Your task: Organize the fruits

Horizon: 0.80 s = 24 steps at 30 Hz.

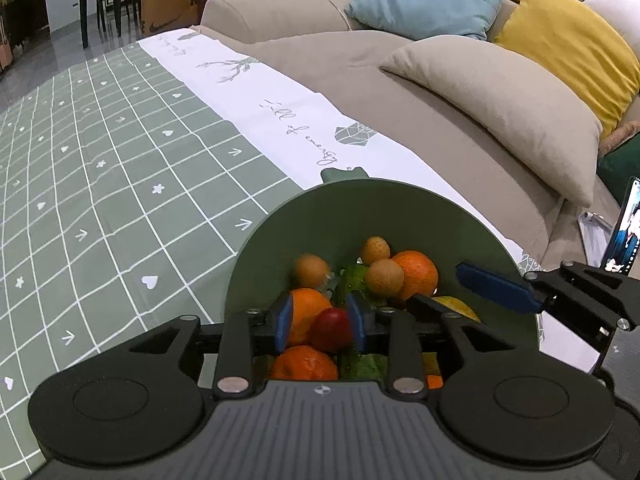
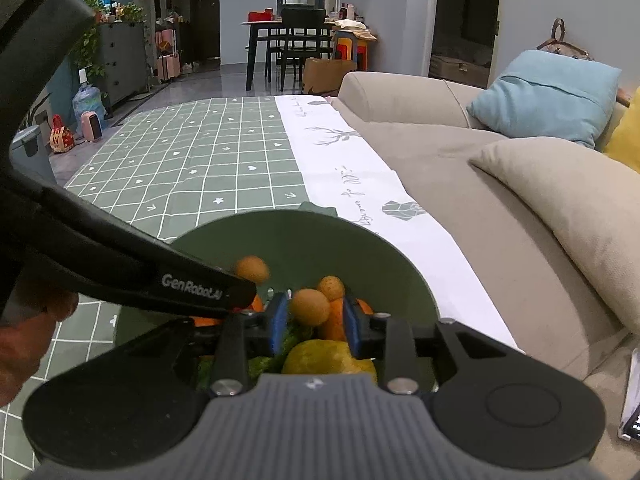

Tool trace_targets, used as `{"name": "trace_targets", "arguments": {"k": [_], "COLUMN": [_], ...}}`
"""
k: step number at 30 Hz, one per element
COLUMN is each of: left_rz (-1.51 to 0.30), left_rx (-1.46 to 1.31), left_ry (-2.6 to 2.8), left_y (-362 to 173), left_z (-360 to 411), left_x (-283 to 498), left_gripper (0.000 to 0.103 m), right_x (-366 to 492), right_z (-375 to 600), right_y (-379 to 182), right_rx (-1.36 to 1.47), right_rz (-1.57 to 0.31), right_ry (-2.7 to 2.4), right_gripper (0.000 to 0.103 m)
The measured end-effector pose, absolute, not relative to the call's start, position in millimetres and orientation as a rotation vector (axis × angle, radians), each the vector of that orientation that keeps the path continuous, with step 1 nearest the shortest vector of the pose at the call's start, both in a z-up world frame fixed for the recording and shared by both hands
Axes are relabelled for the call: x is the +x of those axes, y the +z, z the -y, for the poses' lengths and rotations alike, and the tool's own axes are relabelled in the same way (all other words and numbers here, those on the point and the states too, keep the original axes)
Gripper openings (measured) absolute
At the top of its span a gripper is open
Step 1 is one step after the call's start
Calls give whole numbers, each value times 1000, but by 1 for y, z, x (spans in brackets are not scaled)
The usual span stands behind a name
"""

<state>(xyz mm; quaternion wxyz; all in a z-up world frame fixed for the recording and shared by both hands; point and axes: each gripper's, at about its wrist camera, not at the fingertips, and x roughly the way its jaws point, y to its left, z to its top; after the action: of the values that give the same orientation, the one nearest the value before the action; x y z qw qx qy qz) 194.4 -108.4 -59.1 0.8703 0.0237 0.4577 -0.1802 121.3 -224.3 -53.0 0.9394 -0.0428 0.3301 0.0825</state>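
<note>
A green bowl on the checked tablecloth holds oranges, small tan round fruits, green leaves and a yellow fruit. My left gripper is shut on a small red fruit just above the pile. My right gripper hovers over the same bowl with its blue pads on either side of a tan fruit, above a yellow fruit; I cannot tell whether the pads touch it. The right gripper's blue finger also shows at the bowl's right rim.
The green checked cloth with a white border covers the table. A beige sofa with blue, yellow and beige cushions runs along the right. A phone stands at the far right. A dining table and chairs stand far back.
</note>
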Motion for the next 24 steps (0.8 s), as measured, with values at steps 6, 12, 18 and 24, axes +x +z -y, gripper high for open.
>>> {"name": "trace_targets", "arguments": {"k": [6, 12, 18, 24], "left_rz": [-931, -869, -791, -715], "left_rx": [18, 5, 3, 25], "left_ry": [-378, -369, -331, -262], "left_y": [-45, -20, 8, 31], "left_z": [97, 84, 65, 47], "left_x": [185, 162, 136, 107], "left_gripper": [47, 53, 56, 62], "right_x": [116, 98, 76, 43], "right_z": [226, 224, 218, 210], "right_y": [-45, -24, 2, 34], "right_rx": [-66, -53, -38, -19], "right_rz": [-667, -622, -595, -539], "right_ry": [152, 136, 130, 129], "right_gripper": [41, 67, 74, 83]}}
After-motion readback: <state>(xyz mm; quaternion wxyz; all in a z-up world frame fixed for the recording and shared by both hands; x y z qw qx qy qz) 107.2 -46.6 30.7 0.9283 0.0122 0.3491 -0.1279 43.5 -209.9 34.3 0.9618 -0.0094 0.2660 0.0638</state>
